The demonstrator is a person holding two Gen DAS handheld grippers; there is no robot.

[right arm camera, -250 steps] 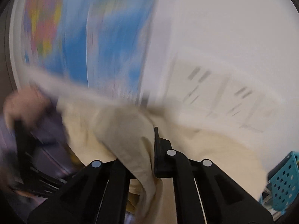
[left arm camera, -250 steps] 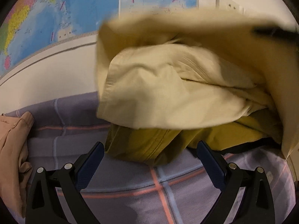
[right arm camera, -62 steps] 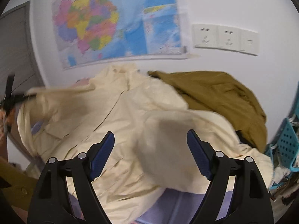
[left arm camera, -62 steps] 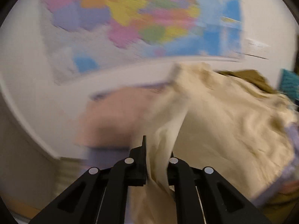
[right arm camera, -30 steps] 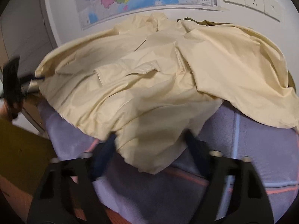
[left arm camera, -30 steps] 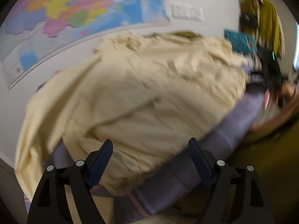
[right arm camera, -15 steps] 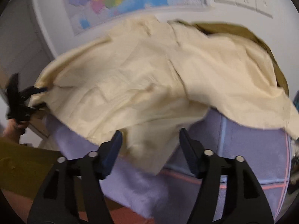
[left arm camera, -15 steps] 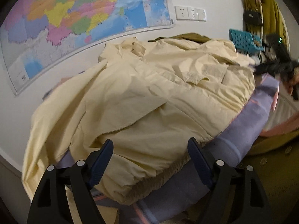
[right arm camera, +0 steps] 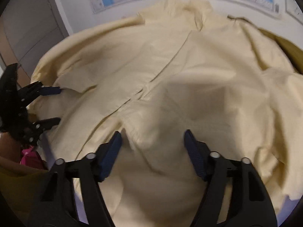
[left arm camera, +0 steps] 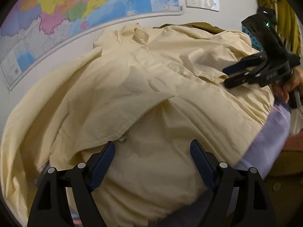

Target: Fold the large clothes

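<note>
A large cream jacket (left arm camera: pixel 151 79) lies spread front-up over the lilac cover, collar toward the wall. My left gripper (left arm camera: pixel 152 149) is open wide just above its lower left part, near a snap button, with nothing pinched. The right wrist view shows the left gripper (right arm camera: pixel 57 106) at the jacket's (right arm camera: pixel 189 75) left edge. My right gripper (right arm camera: pixel 152 137) hovers over the middle of the front. Its jaws are closing, with loose fabric under them and neither pad pressing on it. In the left wrist view, a hand (left arm camera: pixel 291 83) holds the right gripper (left arm camera: pixel 226 77) over the jacket's right side.
An olive garment (left arm camera: pixel 198 26) lies behind the jacket by the wall. The lilac checked cover (left arm camera: pixel 272 132) shows at the right edge. A map (left arm camera: pixel 75 9) and sockets (left arm camera: pixel 200 0) are on the wall. A blue basket (left arm camera: pixel 253 37) and hanging clothes (left arm camera: pixel 287 19) stand at far right.
Both grippers have moved in over the jacket. The right one came forward until cloth fills its view, its jaws narrower than a second ago. The jacket lies still.
</note>
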